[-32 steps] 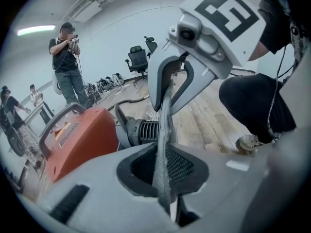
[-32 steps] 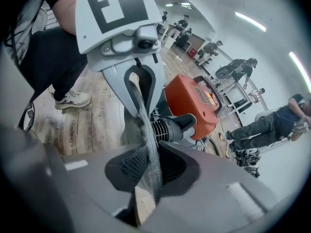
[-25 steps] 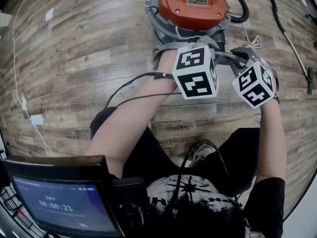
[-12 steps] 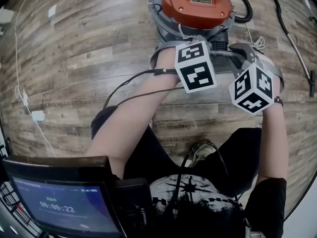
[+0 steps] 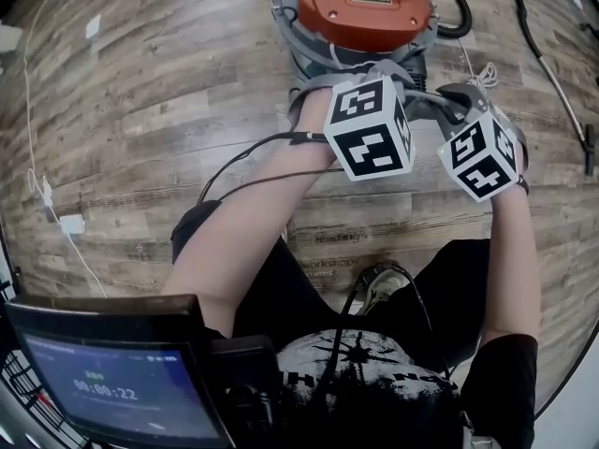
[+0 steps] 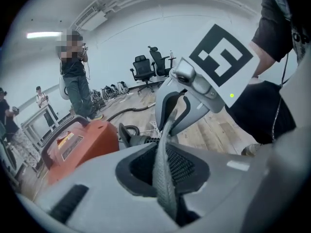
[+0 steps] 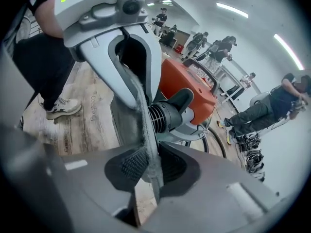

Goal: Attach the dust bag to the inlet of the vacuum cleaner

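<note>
The orange vacuum cleaner (image 5: 360, 7) stands on the wood floor, its black ribbed inlet (image 7: 170, 115) facing me. The dust bag is grey fabric (image 5: 323, 92), stretched between both grippers just in front of the inlet. My left gripper (image 6: 163, 169) has the bag's edge (image 6: 163, 144) between its pads, and its jaws are opening slightly. My right gripper (image 7: 148, 166) is shut on the opposite edge (image 7: 143, 125). Each gripper faces the other across the bag, the right gripper (image 6: 175, 110) showing in the left gripper view. In the head view the marker cubes hide both sets of jaws.
A black hose (image 5: 459, 17) loops off the vacuum's right side and a long wand (image 5: 552, 73) lies further right. A white cable with an adapter (image 5: 67, 224) runs along the left. My legs and a shoe (image 5: 379, 283) are below the grippers. People (image 6: 75, 81) and office chairs (image 6: 150, 64) stand far off.
Both grippers shifted a little toward the vacuum and came back to about where they were. The bag stays held between them.
</note>
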`<state>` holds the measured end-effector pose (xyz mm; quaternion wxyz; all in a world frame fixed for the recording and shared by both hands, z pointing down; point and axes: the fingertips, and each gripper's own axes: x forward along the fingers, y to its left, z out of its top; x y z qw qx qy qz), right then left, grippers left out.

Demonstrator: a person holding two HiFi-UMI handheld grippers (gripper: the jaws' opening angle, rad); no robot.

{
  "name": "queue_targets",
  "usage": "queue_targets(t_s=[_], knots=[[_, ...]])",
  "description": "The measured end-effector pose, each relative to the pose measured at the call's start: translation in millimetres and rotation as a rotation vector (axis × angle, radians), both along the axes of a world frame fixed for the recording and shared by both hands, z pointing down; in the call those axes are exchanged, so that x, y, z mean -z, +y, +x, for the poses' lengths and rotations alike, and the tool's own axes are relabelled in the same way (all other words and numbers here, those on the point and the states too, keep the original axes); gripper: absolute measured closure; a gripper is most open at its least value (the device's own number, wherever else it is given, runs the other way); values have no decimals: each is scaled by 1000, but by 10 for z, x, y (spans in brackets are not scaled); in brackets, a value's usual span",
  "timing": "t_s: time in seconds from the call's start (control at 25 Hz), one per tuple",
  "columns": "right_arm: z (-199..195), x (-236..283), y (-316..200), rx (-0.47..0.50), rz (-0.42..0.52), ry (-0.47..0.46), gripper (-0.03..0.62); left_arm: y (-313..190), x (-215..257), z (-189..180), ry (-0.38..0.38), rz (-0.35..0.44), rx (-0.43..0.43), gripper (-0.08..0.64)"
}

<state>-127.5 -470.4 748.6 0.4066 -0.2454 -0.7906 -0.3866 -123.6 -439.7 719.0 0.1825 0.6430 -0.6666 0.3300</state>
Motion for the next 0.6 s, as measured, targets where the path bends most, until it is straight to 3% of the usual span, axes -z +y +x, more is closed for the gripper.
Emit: queue_targets(t_s=[0.2, 0.4, 0.6], knots=[[-15, 162, 105, 31, 6, -33, 526, 102, -98, -6, 18, -42, 28, 523], [-73, 312, 308, 80, 34, -69, 525, 194, -285, -92, 97, -90, 73, 523], [-39, 292, 232, 39, -46, -81, 520, 144, -240, -75, 24, -122, 38, 525]])
